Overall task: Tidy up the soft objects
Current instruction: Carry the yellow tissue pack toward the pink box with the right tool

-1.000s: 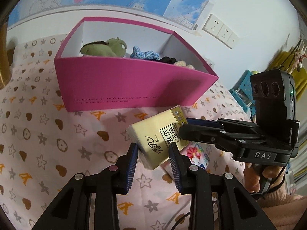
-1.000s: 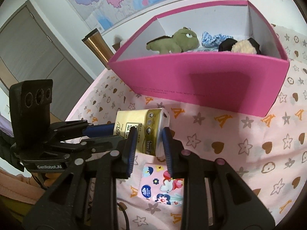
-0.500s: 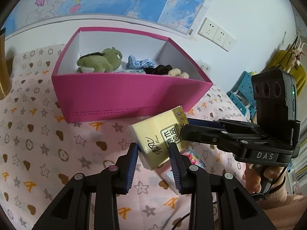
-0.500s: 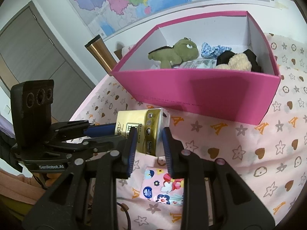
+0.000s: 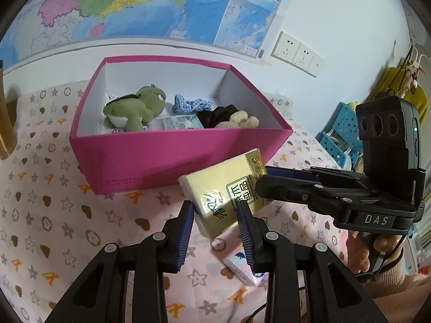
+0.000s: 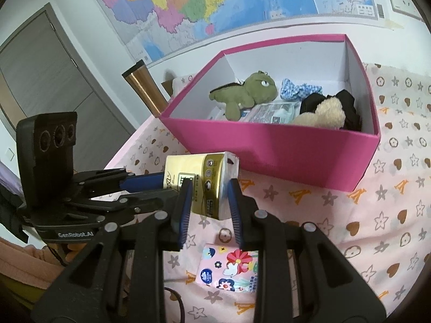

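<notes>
The yellow tissue pack (image 5: 229,188) hangs in the air, pinched by both the left gripper (image 5: 215,215) and the right gripper (image 6: 210,196), before the pink box (image 6: 269,145). It looks light and squashy; its short ends seem the best hold.

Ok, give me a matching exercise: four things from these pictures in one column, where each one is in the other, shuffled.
Things:
1. yellow tissue pack
2. green plush toy
3. floral tissue pack
4. wall sockets

Places:
A. lying on the pink cloth below the grippers
B. on the wall beside the map
C. held up between both grippers
D. inside the pink box

Pairs: 1-C, 2-D, 3-A, 4-B
</notes>
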Demonstrator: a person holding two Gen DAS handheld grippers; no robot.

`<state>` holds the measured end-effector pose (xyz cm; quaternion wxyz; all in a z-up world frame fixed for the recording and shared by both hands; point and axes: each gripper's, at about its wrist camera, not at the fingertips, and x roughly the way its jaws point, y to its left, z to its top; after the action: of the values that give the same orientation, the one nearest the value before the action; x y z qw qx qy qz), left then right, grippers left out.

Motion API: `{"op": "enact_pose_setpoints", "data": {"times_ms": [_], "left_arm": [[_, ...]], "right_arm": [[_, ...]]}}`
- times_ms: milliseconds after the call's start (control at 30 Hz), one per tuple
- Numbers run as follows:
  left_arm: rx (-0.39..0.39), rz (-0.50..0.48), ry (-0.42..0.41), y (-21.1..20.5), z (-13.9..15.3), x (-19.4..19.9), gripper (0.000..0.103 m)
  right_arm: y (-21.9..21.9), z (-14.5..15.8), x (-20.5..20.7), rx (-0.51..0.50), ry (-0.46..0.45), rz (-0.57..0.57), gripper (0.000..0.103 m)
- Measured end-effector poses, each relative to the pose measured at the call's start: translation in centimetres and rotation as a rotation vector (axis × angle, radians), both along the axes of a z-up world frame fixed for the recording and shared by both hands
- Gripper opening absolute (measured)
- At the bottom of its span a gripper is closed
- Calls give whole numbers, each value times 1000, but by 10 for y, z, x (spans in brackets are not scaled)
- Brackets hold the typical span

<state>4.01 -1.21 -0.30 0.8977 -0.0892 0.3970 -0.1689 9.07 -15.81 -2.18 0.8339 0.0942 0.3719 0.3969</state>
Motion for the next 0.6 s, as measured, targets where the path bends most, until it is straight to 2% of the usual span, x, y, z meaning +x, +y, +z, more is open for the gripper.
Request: {"op": "enact_pose_setpoints", "data": {"times_ms": [600], "left_arm": [[8,0,-33,2,9,17,32]], "right_arm": [[1,15,10,-2,-35,-9,30]]}}
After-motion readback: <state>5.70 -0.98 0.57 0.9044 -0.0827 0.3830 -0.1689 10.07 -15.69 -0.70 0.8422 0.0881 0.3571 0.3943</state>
